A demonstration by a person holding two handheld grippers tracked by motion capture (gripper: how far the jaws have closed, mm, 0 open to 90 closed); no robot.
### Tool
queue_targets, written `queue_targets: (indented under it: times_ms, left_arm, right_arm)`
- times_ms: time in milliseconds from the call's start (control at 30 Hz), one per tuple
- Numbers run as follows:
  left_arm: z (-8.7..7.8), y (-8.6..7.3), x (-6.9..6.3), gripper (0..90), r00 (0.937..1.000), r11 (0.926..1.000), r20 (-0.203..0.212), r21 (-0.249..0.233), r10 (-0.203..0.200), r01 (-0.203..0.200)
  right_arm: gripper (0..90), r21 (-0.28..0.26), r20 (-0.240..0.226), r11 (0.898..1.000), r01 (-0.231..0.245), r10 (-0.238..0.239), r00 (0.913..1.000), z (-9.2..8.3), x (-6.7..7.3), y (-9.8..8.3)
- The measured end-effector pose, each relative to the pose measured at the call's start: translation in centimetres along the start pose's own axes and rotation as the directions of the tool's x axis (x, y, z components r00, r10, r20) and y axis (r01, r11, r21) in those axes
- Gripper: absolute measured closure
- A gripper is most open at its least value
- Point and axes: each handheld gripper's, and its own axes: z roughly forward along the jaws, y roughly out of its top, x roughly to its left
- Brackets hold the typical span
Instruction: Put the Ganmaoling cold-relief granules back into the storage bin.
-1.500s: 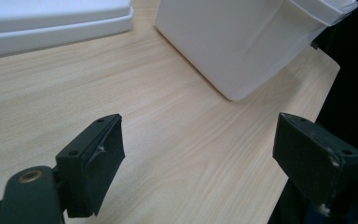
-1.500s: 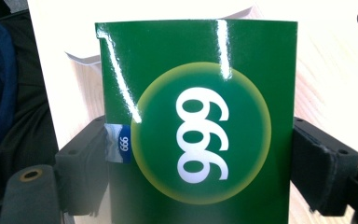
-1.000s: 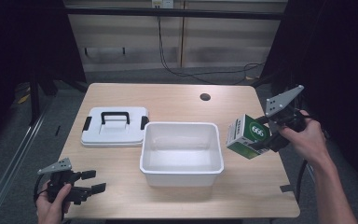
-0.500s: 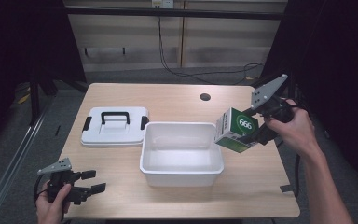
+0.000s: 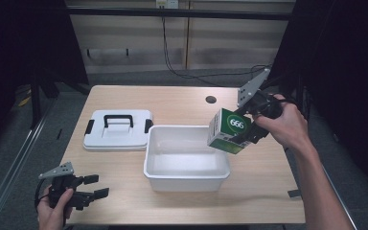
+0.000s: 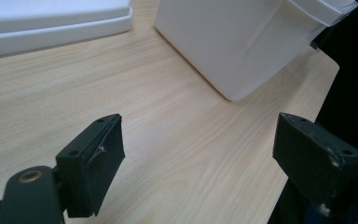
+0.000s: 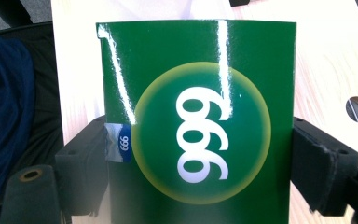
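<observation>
A green and white box (image 5: 228,131) marked 666 hangs tilted over the right rim of the open white tub (image 5: 172,178). My right gripper (image 5: 250,125) is shut on the box, one jaw on each side of it; the green box (image 7: 196,116) fills the right gripper view. My left gripper (image 5: 92,187) rests open near the table's front left corner. The left gripper view has the left gripper (image 6: 200,154) with wide-apart jaws over bare wood, and the white tub (image 6: 242,42) ahead of it. A white lid (image 5: 117,129) with a black handle lies left of the tub.
The wooden table (image 5: 268,191) has a round cable hole (image 5: 211,99) at the back right. A person's blue sleeve (image 7: 4,112) is at the left of the right gripper view. Dark floor and cables surround the table.
My right gripper has carried the green box leftward from beside the tub to above its right rim. The left gripper has stayed in place.
</observation>
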Motion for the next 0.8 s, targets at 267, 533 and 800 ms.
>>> queue_targets:
  times_ms: [267, 533, 800]
  left_arm:
    - [0.1, 0.1, 0.1, 16.5, 1.0, 1.0, -0.005, 0.002, 0.001, -0.001]
    - [0.1, 0.0, 0.1, 16.4, 1.0, 1.0, -0.003, 0.003, 0.0, 0.0]
    - [0.2, 0.1, 0.2, 16.5, 1.0, 1.0, -0.004, 0.008, 0.003, -0.003]
  right_arm:
    - [16.2, 0.04, -0.037, 0.999, 0.036, -0.035, 0.9987, 1.4, -0.3, 1.6]
    - [16.1, 0.079, -0.065, 0.994, 0.077, -0.072, 0.9952, 3.0, -0.2, 2.8]
    - [16.1, 0.107, -0.072, 0.991, 0.078, -0.071, 0.9949, 3.7, -0.5, 3.4]
